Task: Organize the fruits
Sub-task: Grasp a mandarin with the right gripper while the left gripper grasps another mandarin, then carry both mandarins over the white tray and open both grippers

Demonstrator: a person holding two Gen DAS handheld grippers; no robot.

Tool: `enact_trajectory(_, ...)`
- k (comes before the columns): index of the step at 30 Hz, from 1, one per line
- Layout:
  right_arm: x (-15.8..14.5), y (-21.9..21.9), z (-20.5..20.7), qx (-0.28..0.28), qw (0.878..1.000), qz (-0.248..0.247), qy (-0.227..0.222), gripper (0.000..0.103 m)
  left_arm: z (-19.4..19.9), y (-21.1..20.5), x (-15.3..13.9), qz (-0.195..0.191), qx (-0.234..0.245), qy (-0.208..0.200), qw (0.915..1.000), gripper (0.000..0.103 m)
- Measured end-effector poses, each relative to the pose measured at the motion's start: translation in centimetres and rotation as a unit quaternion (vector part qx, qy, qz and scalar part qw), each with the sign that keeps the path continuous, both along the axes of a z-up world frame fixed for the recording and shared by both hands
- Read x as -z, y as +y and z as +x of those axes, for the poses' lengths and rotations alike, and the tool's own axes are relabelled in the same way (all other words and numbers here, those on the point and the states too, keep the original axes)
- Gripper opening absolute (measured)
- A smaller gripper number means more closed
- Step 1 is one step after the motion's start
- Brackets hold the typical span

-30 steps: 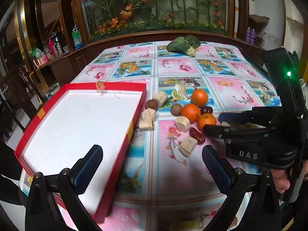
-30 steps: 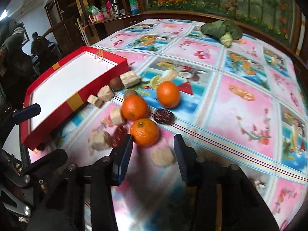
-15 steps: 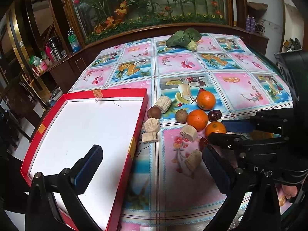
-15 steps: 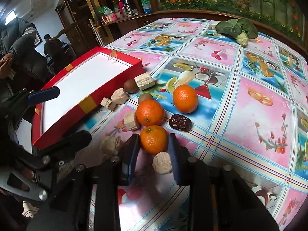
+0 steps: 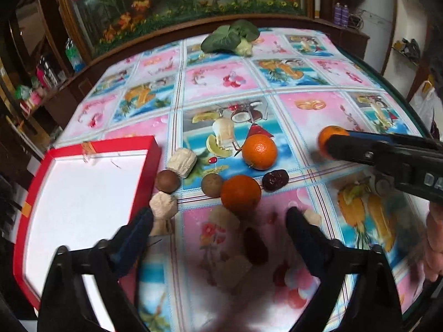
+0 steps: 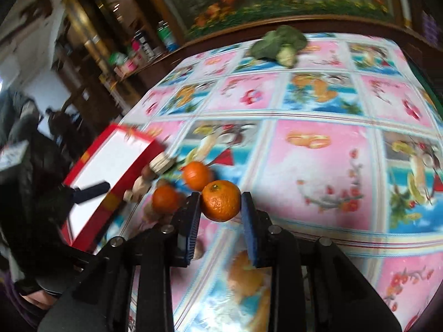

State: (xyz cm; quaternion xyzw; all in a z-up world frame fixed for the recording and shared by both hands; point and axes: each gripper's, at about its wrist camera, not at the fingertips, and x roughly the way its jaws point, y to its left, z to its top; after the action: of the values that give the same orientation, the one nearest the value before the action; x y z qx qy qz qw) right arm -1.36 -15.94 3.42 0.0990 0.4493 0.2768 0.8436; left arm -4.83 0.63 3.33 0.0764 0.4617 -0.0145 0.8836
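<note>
My right gripper [image 6: 220, 203] is shut on an orange [image 6: 221, 200] and holds it above the table; it shows in the left wrist view [image 5: 331, 141] at the right. Two more oranges [image 5: 259, 151] [image 5: 241, 192] lie on the fruit-print tablecloth, also seen from the right wrist [image 6: 197, 175] [image 6: 165, 199]. Around them lie brown round fruits [image 5: 167, 181] [image 5: 211, 184], a dark date [image 5: 275, 180] and pale beige chunks [image 5: 182, 162]. My left gripper [image 5: 218, 220] is open and empty, low over the pile's near side. The red box [image 5: 19, 193] with a white inside lies at the left.
A leafy green vegetable [image 5: 231, 38] lies at the table's far end. A wooden ledge with bottles [image 5: 73, 56] and a planter of flowers runs behind the table. The table's right edge [image 5: 409, 105] drops off near the right gripper.
My right gripper closed on the nearest orange and lifted it up and to the right. My left gripper moved forward and right, closer to the pile.
</note>
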Motion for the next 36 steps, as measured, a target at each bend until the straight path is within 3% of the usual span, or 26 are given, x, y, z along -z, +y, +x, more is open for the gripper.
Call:
enact_trajectory(2, 0.2, -0.3, 0.3, 0.009, 1.000, 0.002, 0.008, 0.031, 0.4, -0.2, 0.3, -0.013, 0.005, 0.010, 0.9999, 0.077)
enact_trajectory(7, 0.1, -0.5, 0.4, 0.017, 1.000, 0.009, 0.011, 0.031, 1.5, -0.4, 1.4, -0.037, 0.004, 0.028, 0.9989, 0.073)
enact_trajectory(9, 0.3, -0.7, 0.3, 0.019, 1.000, 0.012, 0.011, 0.031, 1.9, -0.6, 1.8, -0.049, 0.006, 0.036, 0.9981, 0.055)
enact_trajectory(13, 0.4, -0.9, 0.4, 0.023, 1.000, 0.014, 0.015, 0.031, 2.3, -0.4, 2.0, -0.064, 0.002, 0.037, 0.9973, 0.051)
enact_trajectory(18, 0.6, -0.9, 0.5, 0.024, 0.999, 0.013, 0.020, 0.031, 2.4, 0.2, 1.8, -0.077, -0.005, 0.029, 0.9966, 0.033)
enact_trajectory(26, 0.5, 0.1, -0.1, 0.007, 1.000, 0.005, 0.007, 0.031, 1.7, 0.6, 1.2, -0.096, -0.011, 0.012, 0.9952, 0.033)
enact_trajectory(36, 0.2, 2.3, -0.9, -0.017, 1.000, 0.016, -0.009, 0.031, -3.7, 3.3, -3.4, -0.080, -0.012, -0.055, 0.9951, 0.033)
